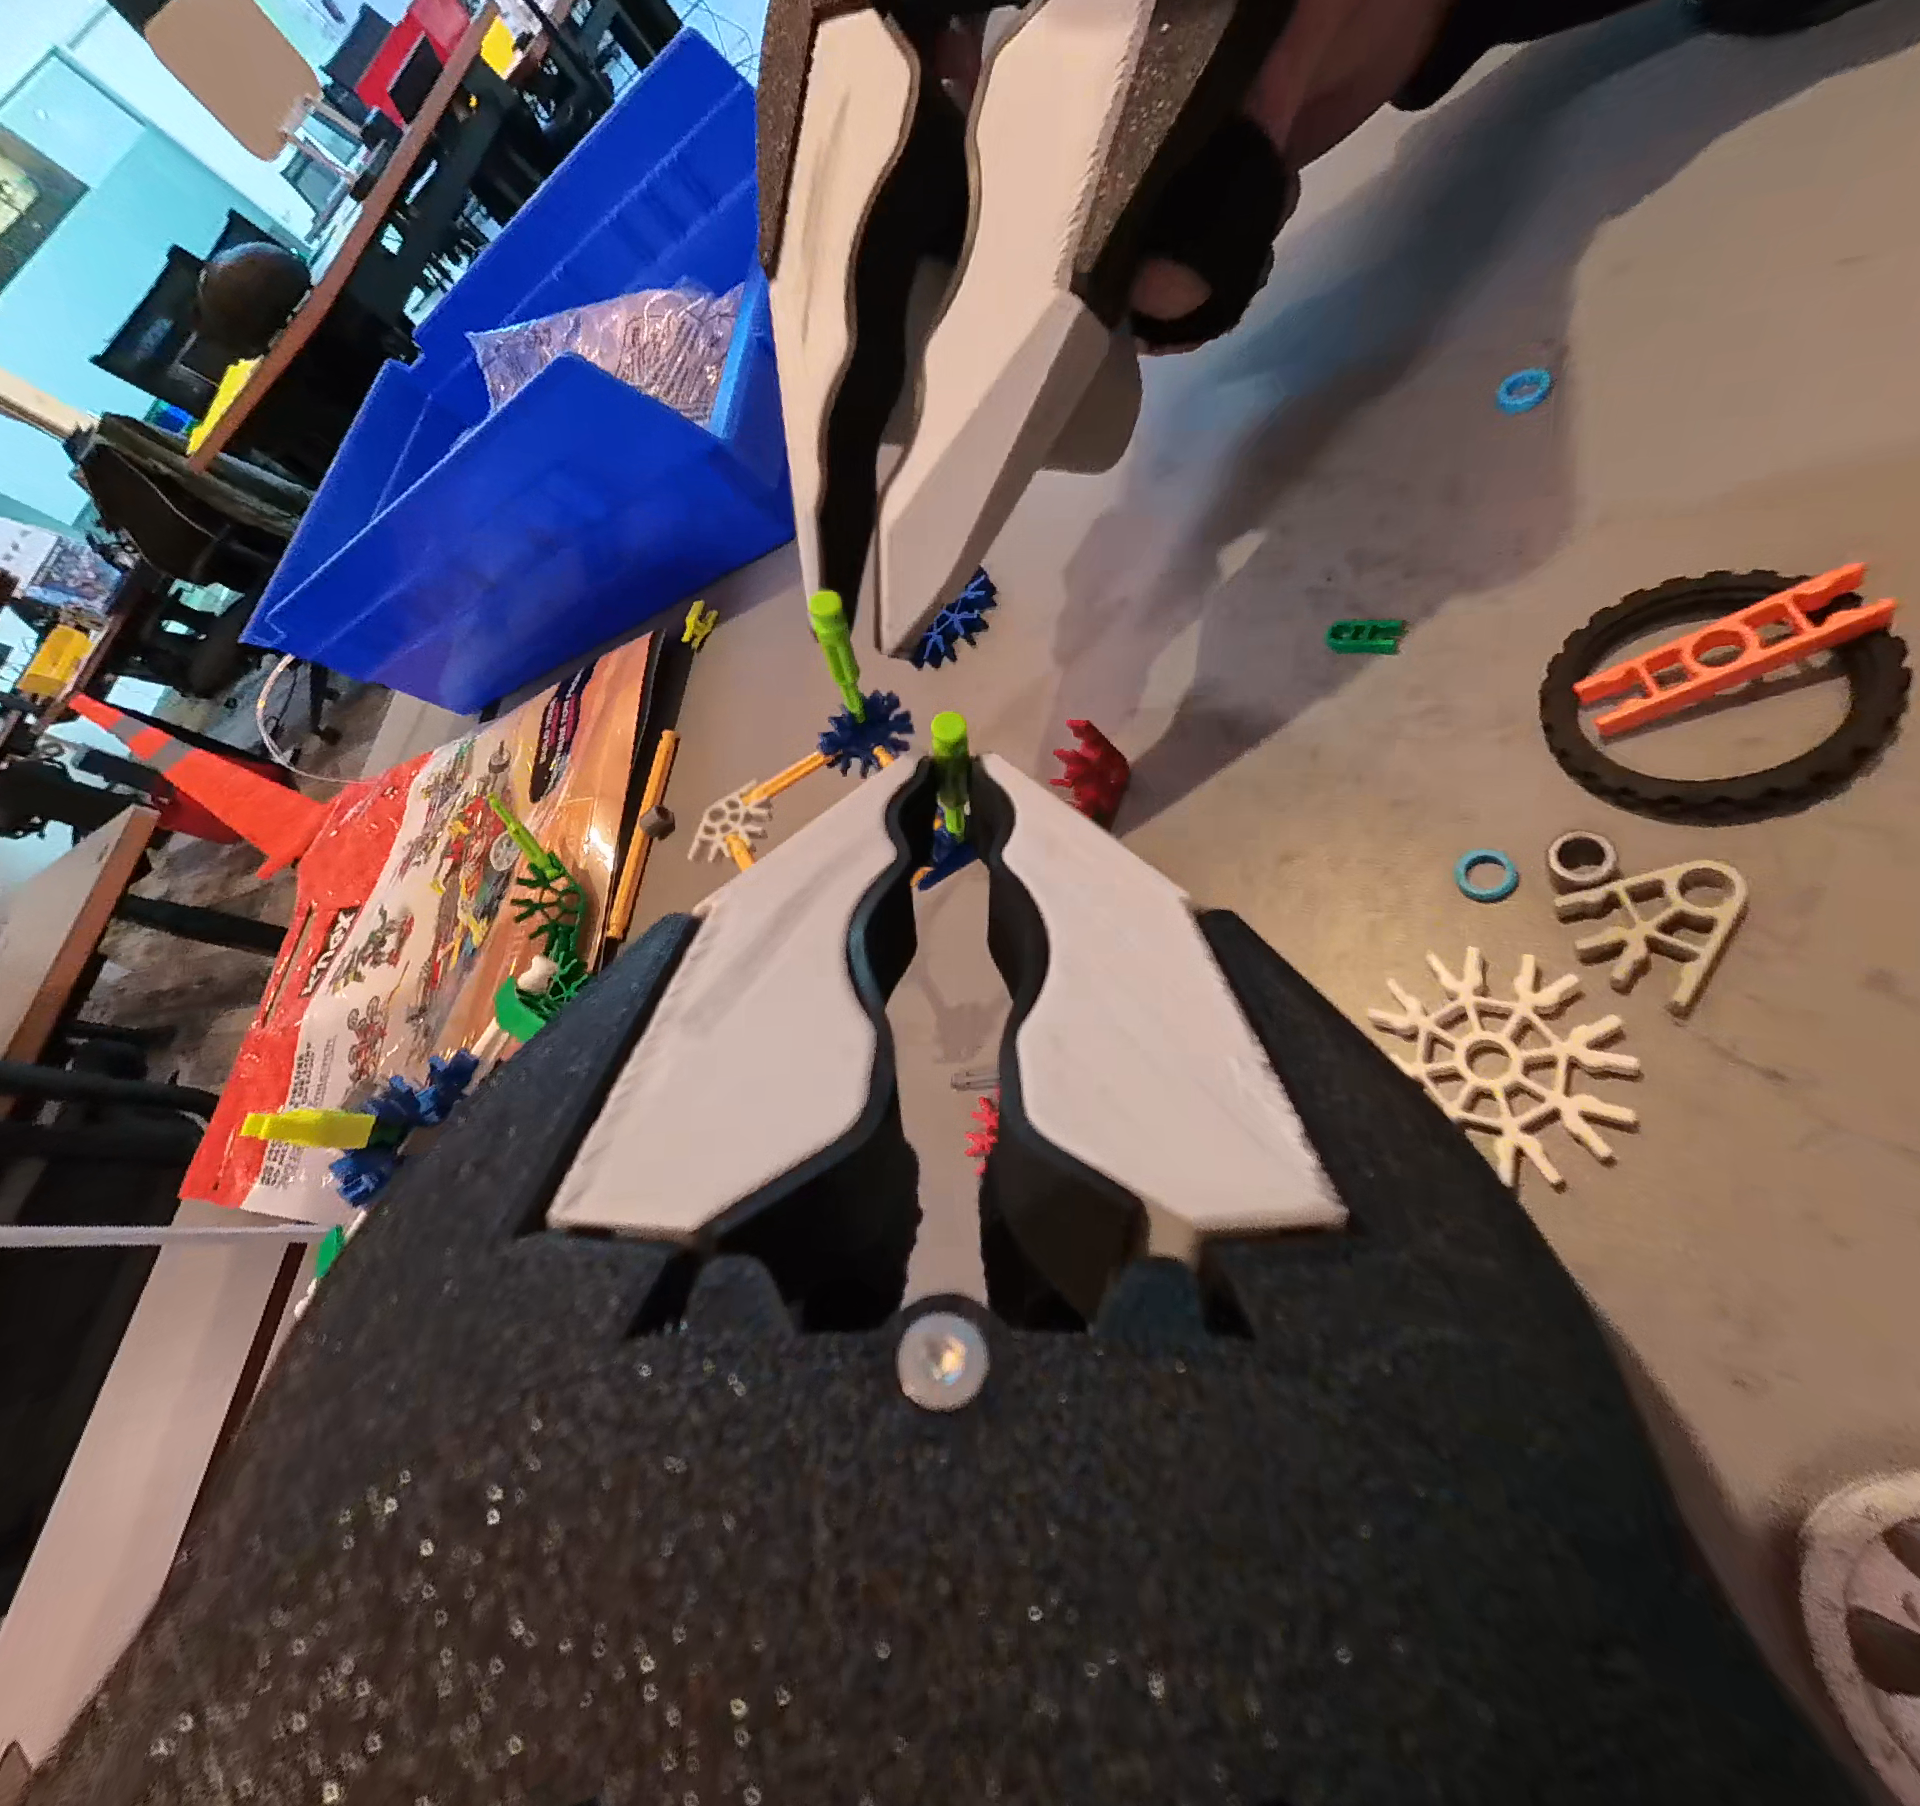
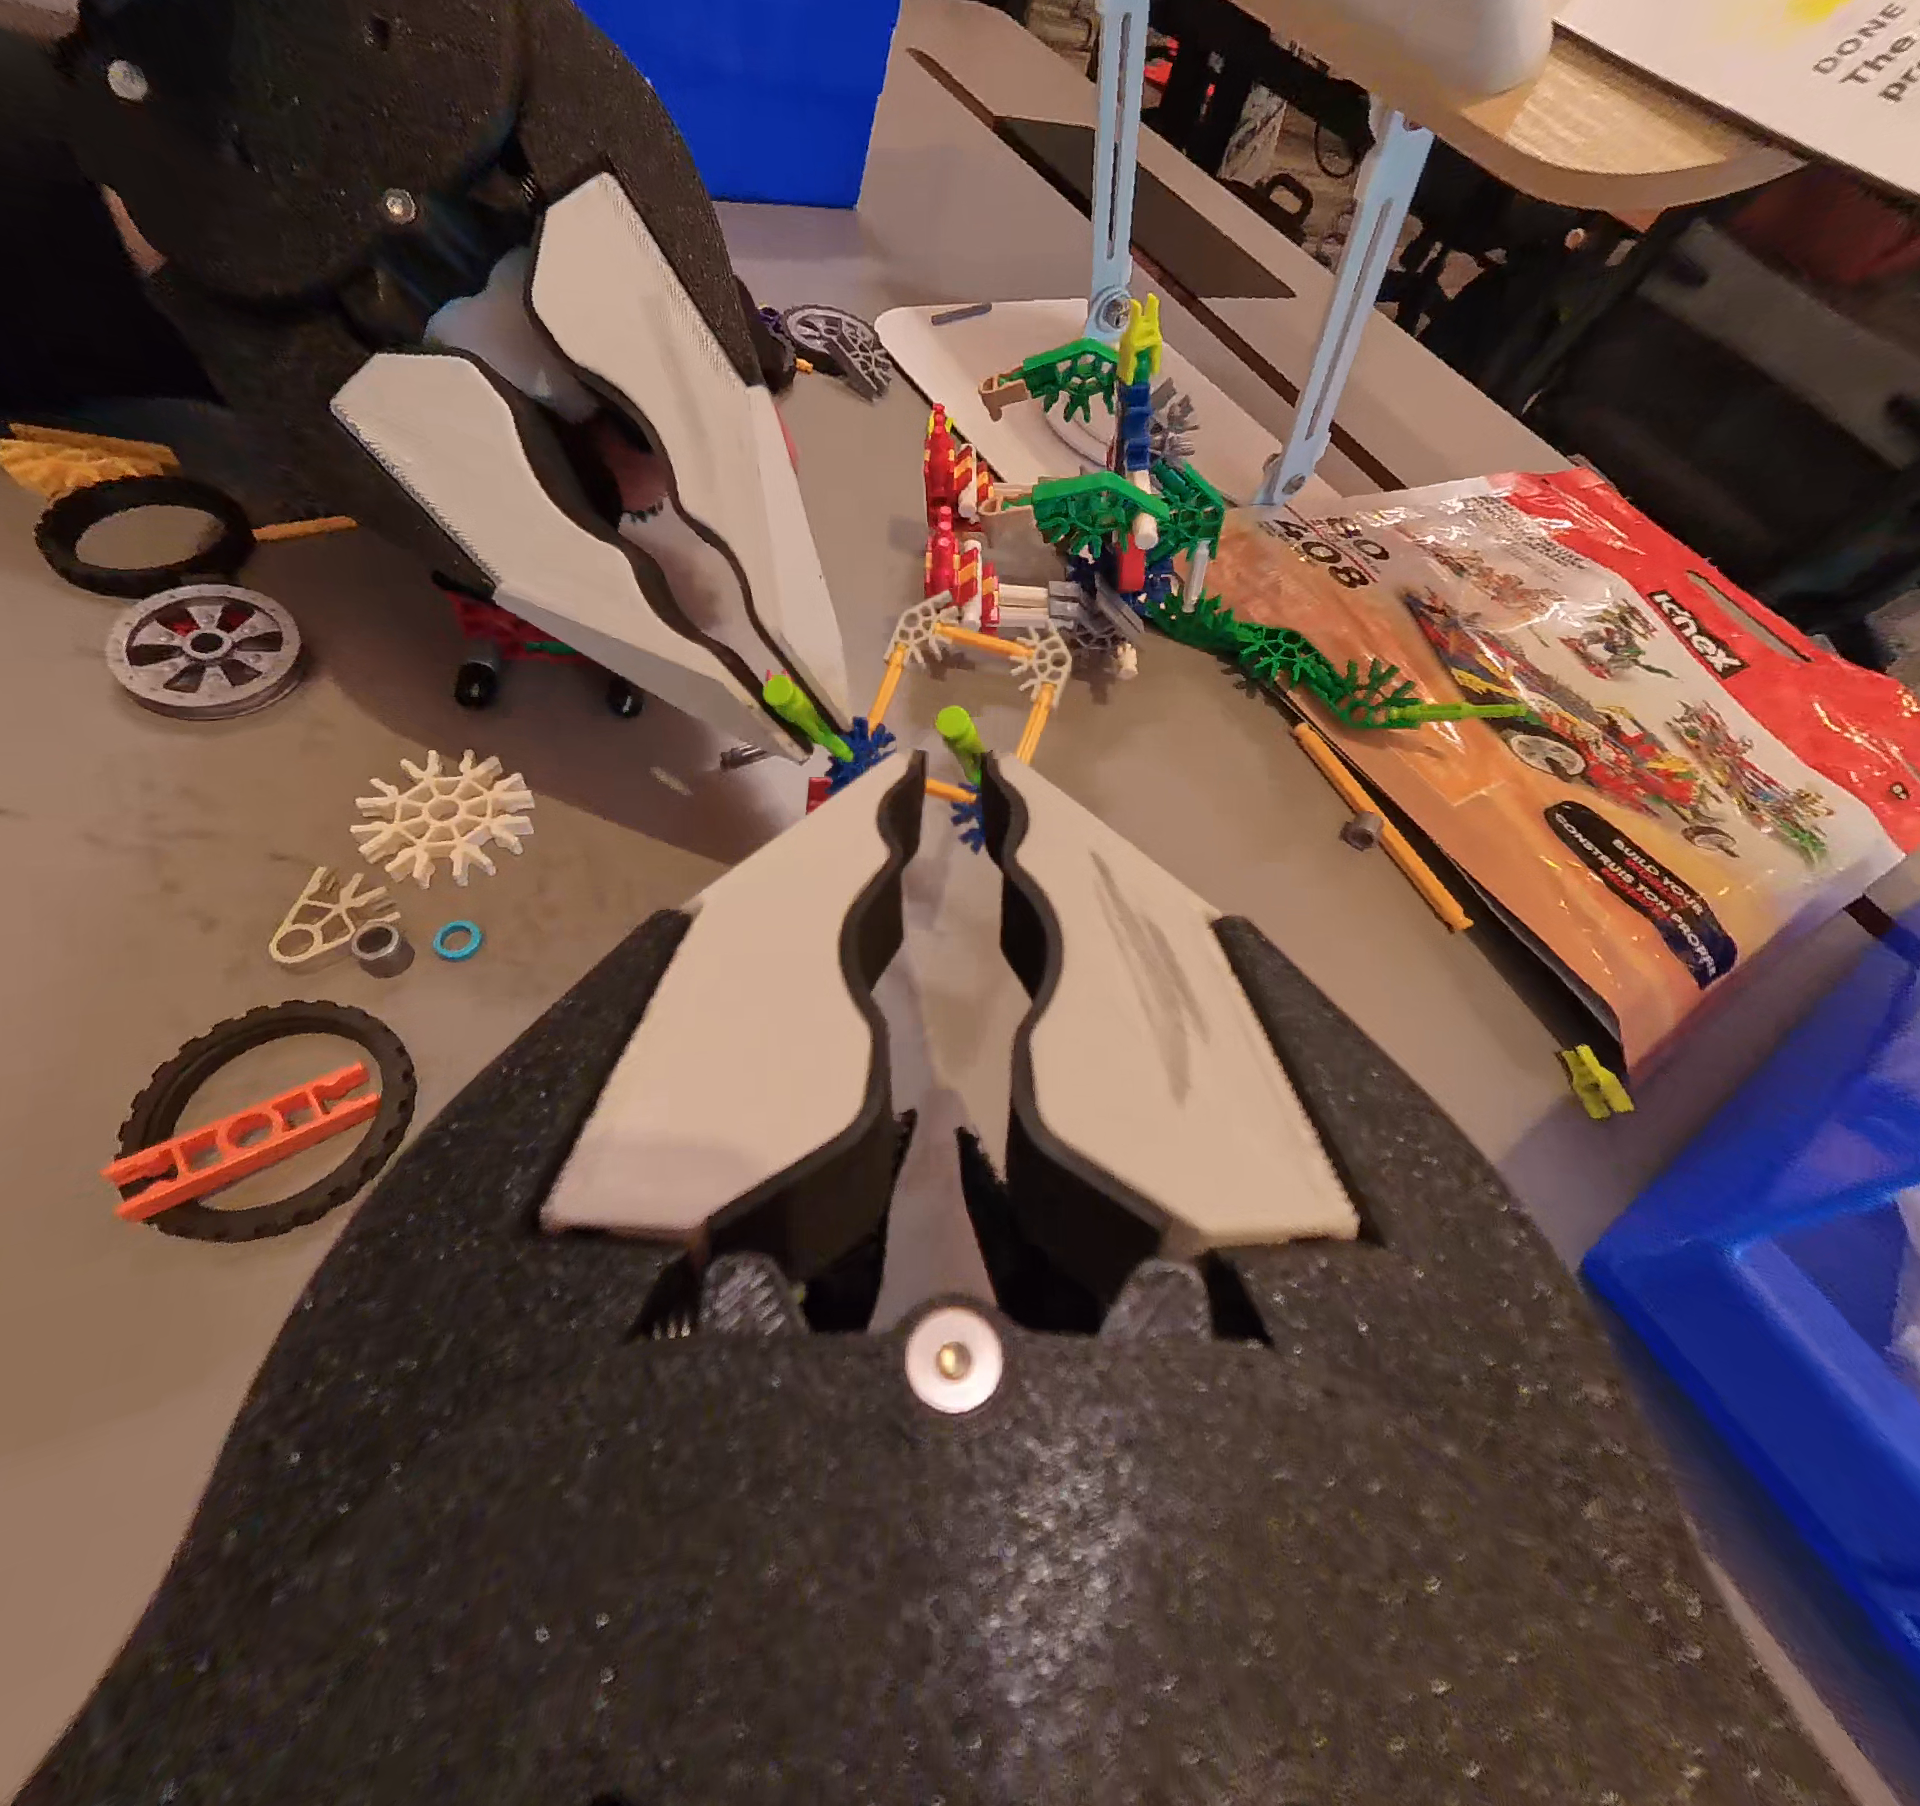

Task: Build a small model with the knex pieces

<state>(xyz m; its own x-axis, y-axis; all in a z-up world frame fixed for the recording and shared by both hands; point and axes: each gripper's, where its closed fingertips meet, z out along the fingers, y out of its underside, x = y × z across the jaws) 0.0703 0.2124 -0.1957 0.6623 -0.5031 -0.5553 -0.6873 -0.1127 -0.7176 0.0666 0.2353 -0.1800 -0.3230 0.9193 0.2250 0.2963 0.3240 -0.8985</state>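
My left gripper is shut on an upright lime green rod that stands in a blue snowflake connector. My right gripper is shut on a second lime green rod, set in another blue connector. Each view shows the other gripper close by: the right gripper holds its rod above a blue connector, and the left gripper holds its rod. Yellow rods and whitish connectors join the two blue connectors into a small frame on the grey table.
A built model of green, red and blue pieces stands behind the frame, next to a toy bag. Blue bins sit at the table's edge. Loose parts lie about: a white snowflake connector, a black tyre with an orange piece, and a grey wheel. Left and right tips are no more than a few centimetres apart.
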